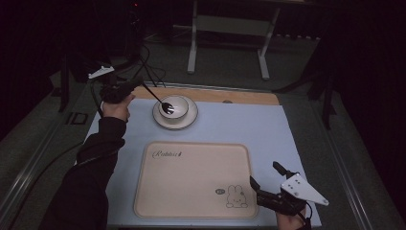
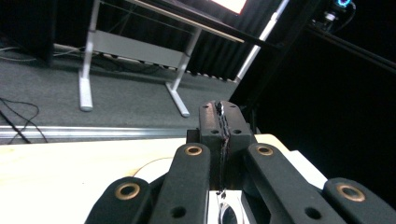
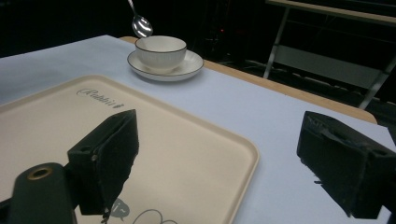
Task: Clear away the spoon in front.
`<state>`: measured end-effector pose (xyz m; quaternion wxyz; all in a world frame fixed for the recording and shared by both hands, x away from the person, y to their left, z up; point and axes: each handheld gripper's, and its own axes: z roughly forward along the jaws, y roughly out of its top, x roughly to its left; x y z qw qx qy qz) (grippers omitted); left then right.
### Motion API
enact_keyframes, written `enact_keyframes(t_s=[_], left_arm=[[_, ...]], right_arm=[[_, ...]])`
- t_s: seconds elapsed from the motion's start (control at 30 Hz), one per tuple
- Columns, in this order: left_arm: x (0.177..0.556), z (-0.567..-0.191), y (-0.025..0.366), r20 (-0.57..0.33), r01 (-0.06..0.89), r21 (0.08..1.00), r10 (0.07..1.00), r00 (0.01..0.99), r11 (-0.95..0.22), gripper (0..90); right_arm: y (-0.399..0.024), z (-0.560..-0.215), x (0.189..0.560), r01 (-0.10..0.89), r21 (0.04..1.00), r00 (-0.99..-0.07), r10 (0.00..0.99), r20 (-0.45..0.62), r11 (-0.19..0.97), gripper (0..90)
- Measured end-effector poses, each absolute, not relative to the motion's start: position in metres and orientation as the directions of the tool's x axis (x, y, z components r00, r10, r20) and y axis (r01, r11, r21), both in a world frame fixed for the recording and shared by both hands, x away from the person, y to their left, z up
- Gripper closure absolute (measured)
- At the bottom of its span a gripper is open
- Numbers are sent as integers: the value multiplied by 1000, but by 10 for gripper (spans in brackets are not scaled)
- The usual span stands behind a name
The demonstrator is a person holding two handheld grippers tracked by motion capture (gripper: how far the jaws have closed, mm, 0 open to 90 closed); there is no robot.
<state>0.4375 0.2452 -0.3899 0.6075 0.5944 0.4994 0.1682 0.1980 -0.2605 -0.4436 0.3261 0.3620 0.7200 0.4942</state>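
Your left gripper point(image 1: 125, 89), fingers clamped on the slim metal spoon point(image 3: 139, 22), holds it over the white ceramic bowl point(image 1: 174, 106) on its saucer, while your right gripper point(image 1: 266, 181) waits wide open and empty beside the unused beige rabbit-print tray point(image 1: 191, 179).

One beige tray point(image 1: 191, 179) with a rabbit drawing, one white bowl point(image 1: 175, 106), one saucer point(image 1: 187, 122) under it, one spoon point(image 1: 165, 106), one pale blue mat point(image 1: 249, 124), two grippers, left point(image 1: 125, 87) and right point(image 1: 265, 179), one wooden table point(image 1: 239, 97)
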Motion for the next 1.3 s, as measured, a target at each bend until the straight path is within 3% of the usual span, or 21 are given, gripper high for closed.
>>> enact_keyframes(t_s=[0.8,1.3], left_arm=[[406,-341,243,-299,391,920,676,674,17,900],[386,-337,235,-269,403,910,603,751,-96,900]], right_arm=[[-260,-444,198,198,947,-526,843,-115,253,127],[-259,-444,198,195,947,-529,840,-119,257,127]])
